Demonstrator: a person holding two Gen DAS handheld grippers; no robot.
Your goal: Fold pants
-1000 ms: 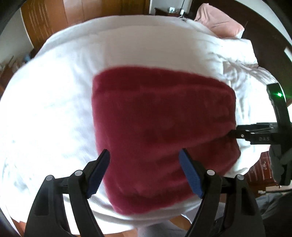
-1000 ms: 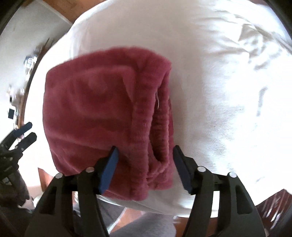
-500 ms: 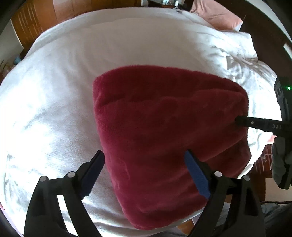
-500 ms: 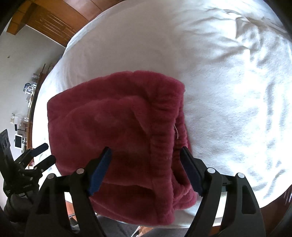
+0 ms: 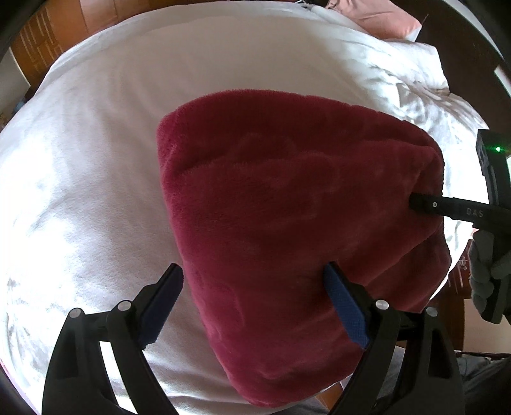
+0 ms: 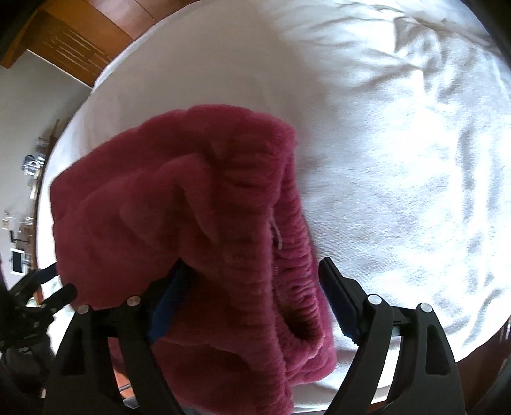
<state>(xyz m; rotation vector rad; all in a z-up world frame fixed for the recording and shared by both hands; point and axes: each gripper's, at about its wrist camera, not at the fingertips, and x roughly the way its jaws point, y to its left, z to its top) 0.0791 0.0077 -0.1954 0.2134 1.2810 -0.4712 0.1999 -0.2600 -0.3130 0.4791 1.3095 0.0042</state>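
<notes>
Pants nearly folded, both grippers above the bundle

Left wrist view: One pair of crimson fleece pants [image 5: 293, 223] is seen lying as a compact folded bundle on the white bedspread [image 5: 95, 178], near the bed's front edge. The left gripper [image 5: 252, 306] is held spread, nothing between its fingers; the bundle's near corner lies straight ahead between them. The long axis of the bundle runs away and rightward, where the right gripper is seen meeting its far end. One pink pillow [image 5: 386, 22] is counted at the headboard.

Right wrist view: The right gripper [image 6: 252, 303] is spread, its jaws straddling the ribbed waistband [image 6: 287, 255] without pinching it. This gripper is judged nearer for any final tuck. Two grippers are counted in all.
</notes>
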